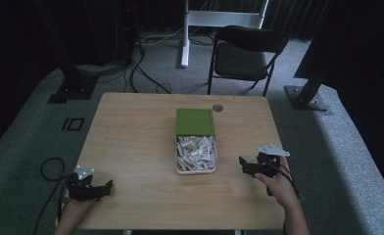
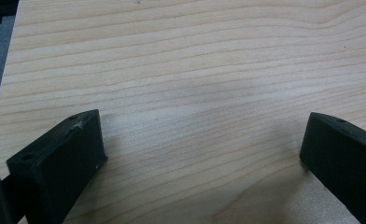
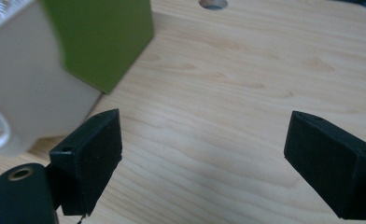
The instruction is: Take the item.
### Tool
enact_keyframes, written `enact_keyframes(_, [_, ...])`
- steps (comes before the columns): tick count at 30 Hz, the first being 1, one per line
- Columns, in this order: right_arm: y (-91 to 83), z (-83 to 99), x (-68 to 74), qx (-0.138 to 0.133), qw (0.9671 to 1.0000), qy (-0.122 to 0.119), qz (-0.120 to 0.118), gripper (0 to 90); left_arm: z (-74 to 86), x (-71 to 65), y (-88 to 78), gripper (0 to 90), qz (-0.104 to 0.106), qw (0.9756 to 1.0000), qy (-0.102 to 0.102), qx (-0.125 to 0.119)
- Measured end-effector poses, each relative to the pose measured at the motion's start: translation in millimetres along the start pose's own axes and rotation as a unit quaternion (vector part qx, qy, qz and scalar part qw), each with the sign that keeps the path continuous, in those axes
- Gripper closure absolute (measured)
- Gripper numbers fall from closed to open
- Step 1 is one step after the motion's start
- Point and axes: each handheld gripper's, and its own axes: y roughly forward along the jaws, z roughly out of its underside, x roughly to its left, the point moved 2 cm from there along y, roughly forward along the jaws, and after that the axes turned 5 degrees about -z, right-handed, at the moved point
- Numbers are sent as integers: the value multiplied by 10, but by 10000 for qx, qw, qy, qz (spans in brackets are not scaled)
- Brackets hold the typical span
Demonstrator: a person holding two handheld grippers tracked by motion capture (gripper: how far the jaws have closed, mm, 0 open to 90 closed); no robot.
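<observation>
A white box (image 1: 196,169) of paper scraps, its green lid (image 1: 195,121) slid back, is seen mid-table (image 1: 131,142). The left gripper (image 1: 107,186) and right gripper (image 1: 242,164) are held open, empty, either side.

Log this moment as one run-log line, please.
left gripper: open, over bare table | right gripper: open, beside white box | green lid: slid back, paper scraps exposed

Place: a lab or recording studio is showing here.
Walls: black curtains (image 1: 13,34) are hanging around.
Floor: grey carpet (image 1: 28,137) is carrying loose cables (image 1: 146,73).
Furniture: a folding chair (image 1: 246,56) is standing behind the wooden tabletop (image 1: 131,147).
</observation>
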Motion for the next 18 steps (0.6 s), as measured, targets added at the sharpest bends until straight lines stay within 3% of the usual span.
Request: enact_keyframes(18, [-22,-439,353,-352,9978,-253,-511,112,0,1,0,6,0,10000,4,2])
